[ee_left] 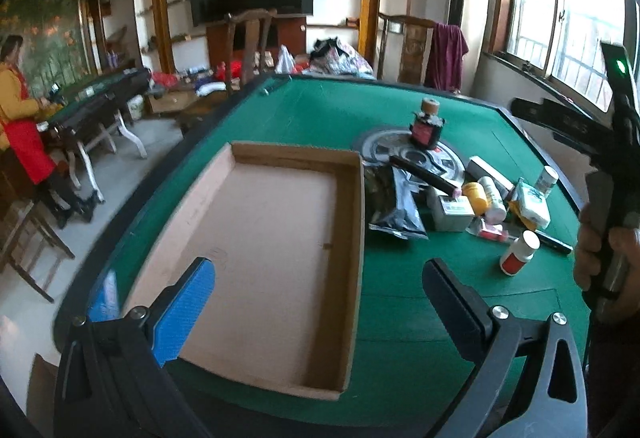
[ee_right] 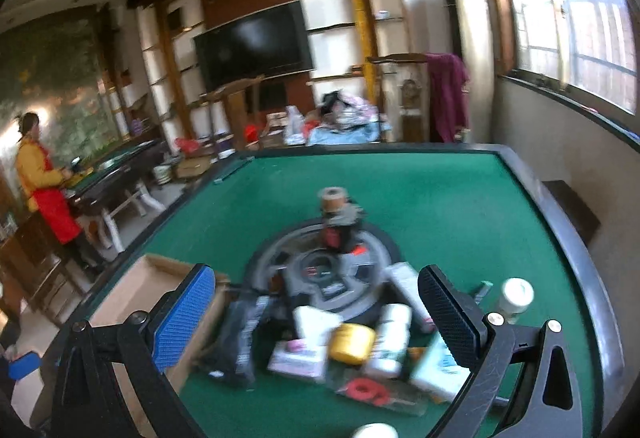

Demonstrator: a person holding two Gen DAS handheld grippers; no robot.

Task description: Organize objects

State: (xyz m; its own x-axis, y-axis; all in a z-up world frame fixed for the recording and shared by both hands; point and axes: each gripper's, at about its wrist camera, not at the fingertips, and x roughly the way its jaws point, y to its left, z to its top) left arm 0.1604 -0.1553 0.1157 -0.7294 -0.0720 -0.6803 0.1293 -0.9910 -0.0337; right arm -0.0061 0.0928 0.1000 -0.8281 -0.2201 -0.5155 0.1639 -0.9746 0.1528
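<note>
Blue and black pads frame both views: we hold the left tongs (ee_left: 320, 302) spread wide and empty over the cardboard tray (ee_left: 356, 206), bare at centre frame; the right tongs (ee_right: 316, 314) gape empty above the blurred pile. Nearest, the yellow jar (ee_right: 352, 343) looks light, rigid, slick; we'd pinch its sides. Beyond stands the dark bottle (ee_left: 426, 127), likely fragile, on the green counter (ee_left: 320, 110)
</note>
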